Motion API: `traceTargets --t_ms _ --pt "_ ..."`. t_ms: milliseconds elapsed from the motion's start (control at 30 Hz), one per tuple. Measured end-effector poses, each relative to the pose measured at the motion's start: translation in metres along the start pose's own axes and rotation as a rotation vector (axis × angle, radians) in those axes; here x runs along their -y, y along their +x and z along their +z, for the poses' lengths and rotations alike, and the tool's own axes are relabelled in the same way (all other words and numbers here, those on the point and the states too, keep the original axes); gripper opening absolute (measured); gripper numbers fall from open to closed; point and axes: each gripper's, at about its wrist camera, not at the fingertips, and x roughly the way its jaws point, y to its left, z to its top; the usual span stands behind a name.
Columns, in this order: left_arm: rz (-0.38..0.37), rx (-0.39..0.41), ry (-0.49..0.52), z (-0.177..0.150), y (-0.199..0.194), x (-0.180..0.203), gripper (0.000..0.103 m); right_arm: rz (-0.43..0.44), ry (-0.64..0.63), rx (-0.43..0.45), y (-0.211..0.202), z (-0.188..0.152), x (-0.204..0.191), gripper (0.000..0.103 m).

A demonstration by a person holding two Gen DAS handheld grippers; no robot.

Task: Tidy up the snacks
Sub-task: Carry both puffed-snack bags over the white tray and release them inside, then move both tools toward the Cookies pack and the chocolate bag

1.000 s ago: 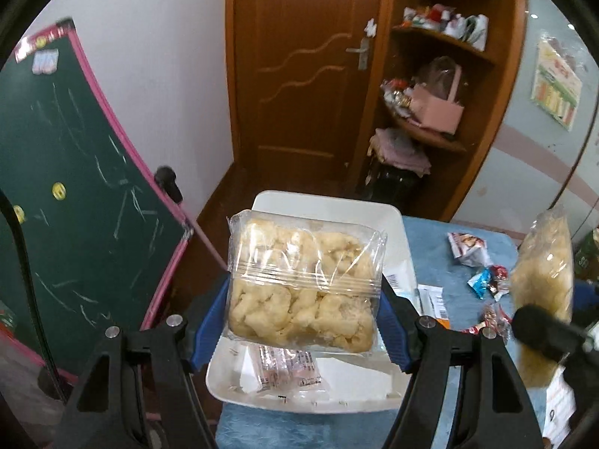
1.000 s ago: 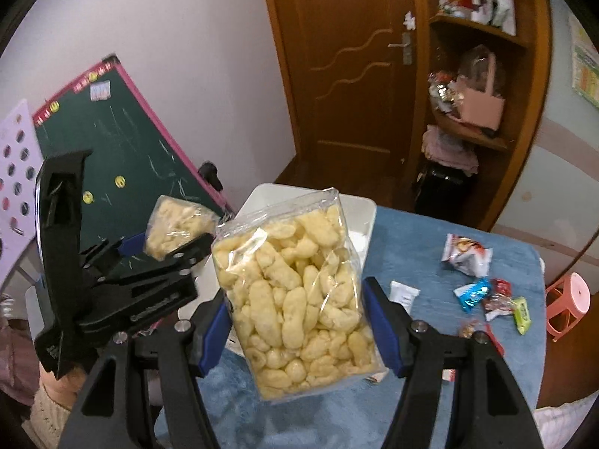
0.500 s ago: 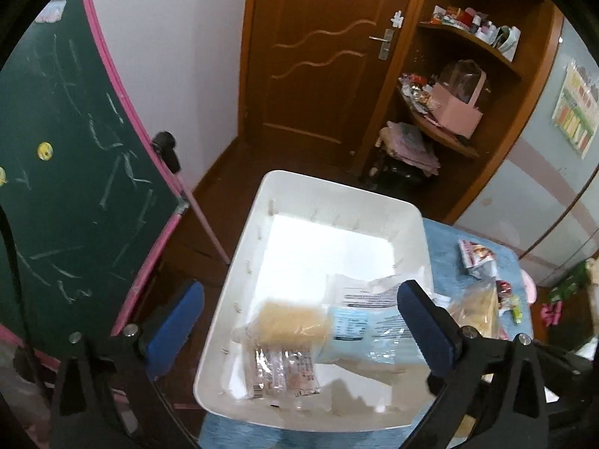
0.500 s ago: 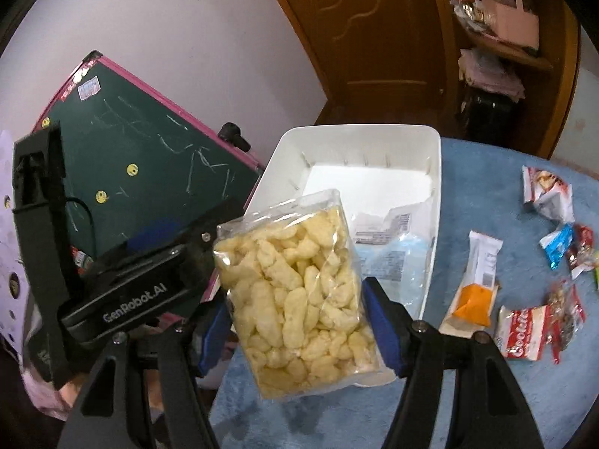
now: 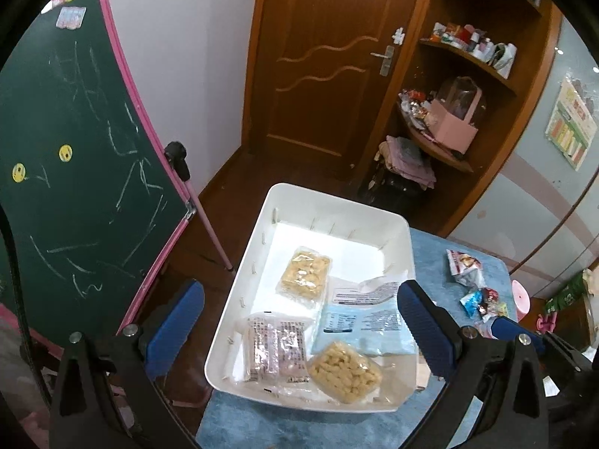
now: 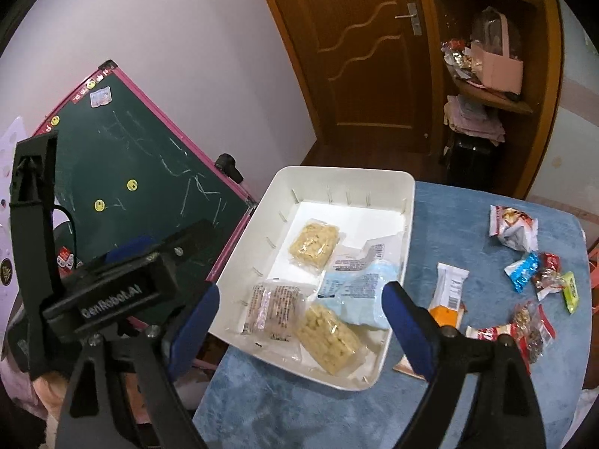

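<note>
Snacks (image 6: pixel 539 284) litter the cloth beside the bin (image 6: pixel 410 202); both grippers gape empty.

Both grippers are tilted downward with nothing in them. The left gripper (image 5: pixel 299 327) is spread wide, and the right gripper (image 6: pixel 299 323) has just been opening.

Snack packs in the tray, loose snacks to its right

The tray (image 6: pixel 408 224) sits at the table's (image 6: pixel 449 393) left edge; inside, one puff pack (image 6: pixel 313 245) lies behind another (image 6: pixel 329 336), with loose wrappers (image 6: pixel 531 262) scattered right, chalkboard (image 6: pixel 142 172) left.
</note>
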Motion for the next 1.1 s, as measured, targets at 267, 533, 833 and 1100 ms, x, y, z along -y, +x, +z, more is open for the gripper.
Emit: traceTargets --t_ms 267,533,833,1100 --pt "-0.043 0.053 0.096 -0.009 -0.050 0.042 0.103 -0.062 0.006 0.065 -0.054 -0.020 0.025 0.089" --pt "-0.117 0.119 0.266 -0.025 -0.101 0.117 0.103 -0.138 0.032 0.169 -0.133 -0.040 0.079 0.089" --pt "-0.216 0.142 0.451 -0.053 -0.126 0.216 0.103 -0.255 0.041 0.178 -0.192 -0.060 0.141 0.089" --pt "-0.293 0.057 0.651 -0.088 -0.088 0.283 0.103 -0.451 -0.041 0.154 -0.189 -0.076 0.183 0.089"
